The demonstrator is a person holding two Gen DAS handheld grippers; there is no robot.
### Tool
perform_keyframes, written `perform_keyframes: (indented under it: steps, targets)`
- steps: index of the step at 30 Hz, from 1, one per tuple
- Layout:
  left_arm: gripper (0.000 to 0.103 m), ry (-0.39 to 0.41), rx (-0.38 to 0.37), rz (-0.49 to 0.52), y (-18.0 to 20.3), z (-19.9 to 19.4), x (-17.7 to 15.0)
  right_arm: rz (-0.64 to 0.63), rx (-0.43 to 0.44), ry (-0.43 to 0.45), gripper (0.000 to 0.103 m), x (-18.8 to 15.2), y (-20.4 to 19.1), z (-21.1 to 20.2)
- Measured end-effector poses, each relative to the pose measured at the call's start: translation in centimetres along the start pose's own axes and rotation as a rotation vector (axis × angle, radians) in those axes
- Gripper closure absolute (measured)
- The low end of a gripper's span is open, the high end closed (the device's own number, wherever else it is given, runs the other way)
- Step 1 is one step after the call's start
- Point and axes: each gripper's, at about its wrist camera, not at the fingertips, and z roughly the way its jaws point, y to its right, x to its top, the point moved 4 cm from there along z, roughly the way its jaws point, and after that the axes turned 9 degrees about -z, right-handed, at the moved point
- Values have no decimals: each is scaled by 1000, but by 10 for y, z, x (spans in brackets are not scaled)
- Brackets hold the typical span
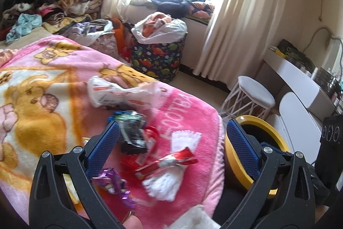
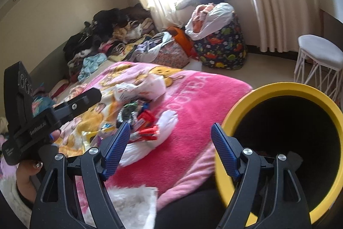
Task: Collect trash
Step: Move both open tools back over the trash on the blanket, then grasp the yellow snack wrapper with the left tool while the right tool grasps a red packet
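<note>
Pink fleece blanket [image 1: 188, 104] covers the bed, and the trash lies on it: a purple wrapper [image 1: 111, 182] at the left, a black packet [image 1: 133, 132] and crumpled white bag [image 1: 120, 91] beyond, a red-and-white wrapper [image 1: 171, 161] rightward. The left gripper [image 1: 171, 134] hangs wide open above them, empty. Right of the blanket, the yellow bin [image 2: 278, 87]; the right gripper [image 2: 170, 132] gapes empty beside it.

A pink blanket [image 1: 188, 104] with yellow bears covers the bed, a big heap of clothes [image 1: 49, 1] sits at the far end, a dark dinosaur basket [image 1: 158, 59] stuffed with a white bag stands on the floor by the curtain [image 1: 231, 20], and a white stool [image 1: 255, 93] is near it.
</note>
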Motion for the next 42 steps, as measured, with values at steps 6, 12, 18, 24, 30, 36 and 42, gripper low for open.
perform_keyframes:
  steps: [6, 12, 18, 24, 30, 36, 42]
  targets:
    - [11, 26, 49, -36, -28, -10, 9, -20, 32, -49, 28, 2, -22, 19]
    - [11, 41, 102, -69, -60, -20, 11, -15, 34, -111, 28, 0, -32, 43]
    - [11, 30, 142, -99, -88, -24, 5, 0, 46, -148, 36, -4, -34, 63]
    - [11, -5, 162, -133, -109, -24, -7, 45, 80, -187, 48, -9, -27, 80]
    - [11, -38, 167, -169, -128, -23, -18, 73, 98, -201, 56, -9, -23, 86]
    - [15, -77, 159, -223, -142, -17, -29, 84, 112, -216, 65, -10, -21, 89]
    - [21, -113, 134, -266, -147, -10, -38, 91, 120, -231, 75, -12, -20, 93]
